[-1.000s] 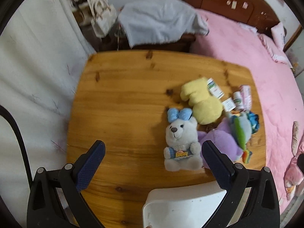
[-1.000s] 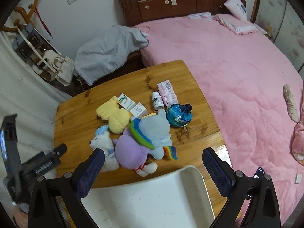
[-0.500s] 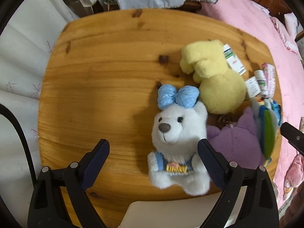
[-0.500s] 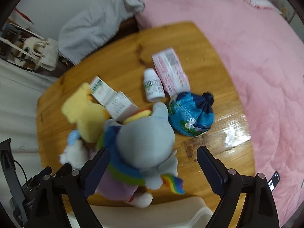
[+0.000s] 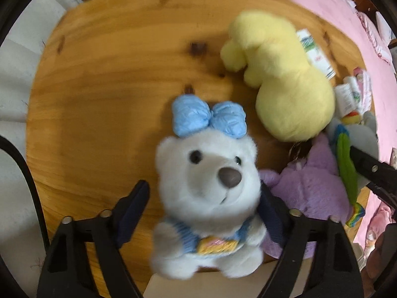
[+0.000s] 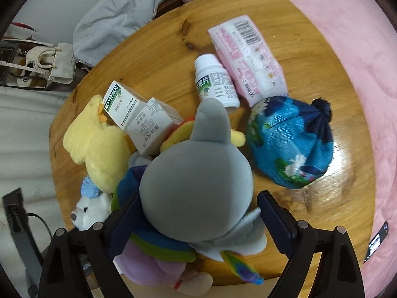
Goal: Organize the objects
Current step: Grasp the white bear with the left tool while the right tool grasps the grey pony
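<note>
Your left tongs [image 5: 202,212] point down over the desk [image 5: 104,79], a rounded slab of glossy, knotted pine. Their jaws are closing with the white bear [image 5: 206,193] between them. The right pad meets the fluffy pile at the bear's cheek; the left pad stands apart from it, so no grip is made. The bear is soft plush with a quilted blue bow, a knitted blue top and a hard brown nose.

Your right tongs [image 6: 196,219] straddle the grey plush toy [image 6: 196,186], smooth-napped and rounded, with a striped mane. The jaws stand wide; whether either pad presses the fabric I cannot tell.

Beside the bear lies the yellow plush toy [image 5: 285,84], lumpy and matte. The purple plush toy [image 5: 312,188] touches the bear's right side. Behind the grey toy:
- two white cardboard boxes [image 6: 139,116], sharp-edged, leaning on the yellow toy
- a white plastic bottle [image 6: 215,82], cylindrical, lying on its side
- a flat pink packet [image 6: 248,57] with a barcode
- a blue fabric pouch [image 6: 290,146], rounded, crinkled, gathered at a dark knot

A pink bed [image 6: 359,62] borders the desk.
</note>
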Motion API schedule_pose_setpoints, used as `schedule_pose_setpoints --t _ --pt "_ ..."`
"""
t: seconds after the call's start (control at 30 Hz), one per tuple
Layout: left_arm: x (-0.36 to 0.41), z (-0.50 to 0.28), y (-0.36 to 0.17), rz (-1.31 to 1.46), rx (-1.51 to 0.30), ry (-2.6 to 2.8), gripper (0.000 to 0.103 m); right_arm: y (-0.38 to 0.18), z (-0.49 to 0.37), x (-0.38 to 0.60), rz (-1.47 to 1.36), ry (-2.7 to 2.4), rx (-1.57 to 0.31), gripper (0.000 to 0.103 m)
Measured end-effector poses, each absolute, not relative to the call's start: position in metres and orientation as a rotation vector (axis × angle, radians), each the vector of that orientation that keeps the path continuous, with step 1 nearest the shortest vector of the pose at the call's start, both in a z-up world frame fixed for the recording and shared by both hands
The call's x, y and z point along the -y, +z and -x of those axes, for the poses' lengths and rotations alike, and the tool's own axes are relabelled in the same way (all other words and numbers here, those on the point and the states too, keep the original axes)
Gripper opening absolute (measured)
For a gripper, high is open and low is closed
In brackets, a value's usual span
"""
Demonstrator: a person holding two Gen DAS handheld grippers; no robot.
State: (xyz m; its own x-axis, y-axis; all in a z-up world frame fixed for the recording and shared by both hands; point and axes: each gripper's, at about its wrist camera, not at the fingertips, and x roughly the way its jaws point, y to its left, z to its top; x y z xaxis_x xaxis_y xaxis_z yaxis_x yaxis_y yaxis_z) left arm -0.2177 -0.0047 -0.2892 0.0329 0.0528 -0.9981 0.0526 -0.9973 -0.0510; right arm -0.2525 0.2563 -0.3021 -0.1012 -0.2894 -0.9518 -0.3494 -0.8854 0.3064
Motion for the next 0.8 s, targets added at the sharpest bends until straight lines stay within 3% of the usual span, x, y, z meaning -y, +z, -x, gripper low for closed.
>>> schedule_pose_setpoints --t 0.07,0.1,0.27,0.57,0.8 --pt "0.009 0.215 -0.297 2.294 0.160 2.129 0.071 -0.304 0.253 -0.258 2.081 2.186 -0.763 0.082" --pt "0.009 0.214 -0.297 2.295 0.157 2.133 0.071 -0.303 0.252 -0.258 2.082 2.195 -0.783 0.079" --pt "0.013 0.210 -0.290 2.280 0.172 2.116 0.063 -0.295 0.247 -0.262 2.071 2.195 -0.756 0.077" --pt "0.029 0.197 -0.249 2.200 0.167 2.244 0.061 -0.236 0.226 -0.273 1.922 2.327 -0.724 0.077" --pt "0.043 0.181 -0.176 2.024 0.192 2.392 0.061 -0.184 0.214 -0.263 1.814 2.430 -0.712 0.077"
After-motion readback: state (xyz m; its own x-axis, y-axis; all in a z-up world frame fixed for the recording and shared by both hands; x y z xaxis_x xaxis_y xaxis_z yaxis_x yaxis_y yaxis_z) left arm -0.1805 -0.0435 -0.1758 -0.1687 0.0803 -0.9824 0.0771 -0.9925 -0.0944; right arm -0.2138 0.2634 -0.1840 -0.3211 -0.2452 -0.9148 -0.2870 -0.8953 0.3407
